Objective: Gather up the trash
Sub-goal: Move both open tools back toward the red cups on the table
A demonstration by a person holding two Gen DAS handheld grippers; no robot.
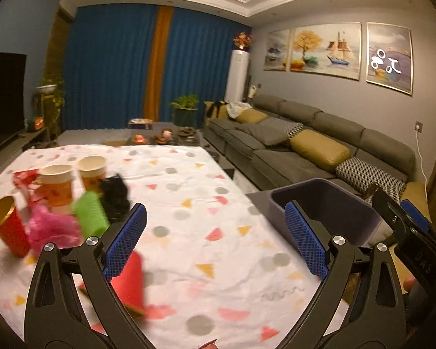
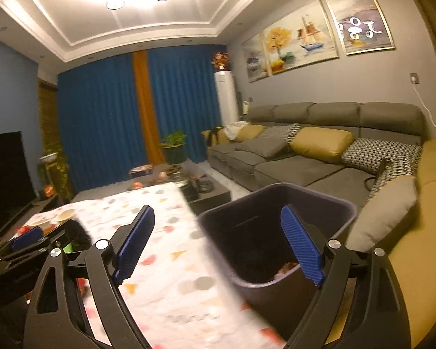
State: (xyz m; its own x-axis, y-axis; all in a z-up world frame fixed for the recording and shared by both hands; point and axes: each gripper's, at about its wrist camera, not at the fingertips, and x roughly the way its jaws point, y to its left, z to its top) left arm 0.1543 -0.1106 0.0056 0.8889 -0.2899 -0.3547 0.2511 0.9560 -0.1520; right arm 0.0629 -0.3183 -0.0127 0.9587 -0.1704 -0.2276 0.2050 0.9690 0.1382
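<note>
A heap of trash lies at the table's left in the left wrist view: a red cup (image 1: 7, 229) with a gold inside, two paper cups (image 1: 58, 186), a pink crumpled wrapper (image 1: 52, 229), a green piece (image 1: 91, 215) and a black one (image 1: 114, 197). Red paper (image 1: 130, 279) lies under my left finger. My left gripper (image 1: 215, 208) is open and empty above the cloth, right of the heap. A dark bin (image 2: 241, 232) stands off the table's right edge, with something pinkish (image 2: 286, 269) inside. My right gripper (image 2: 218, 208) is open and empty over the bin's near rim.
The table carries a white patterned cloth (image 1: 206, 192). A grey sofa (image 1: 290, 145) with yellow and patterned cushions runs along the right wall behind the bin. A low dark coffee table (image 2: 206, 192) with dishes stands beyond the table. A television (image 1: 3, 101) is at far left.
</note>
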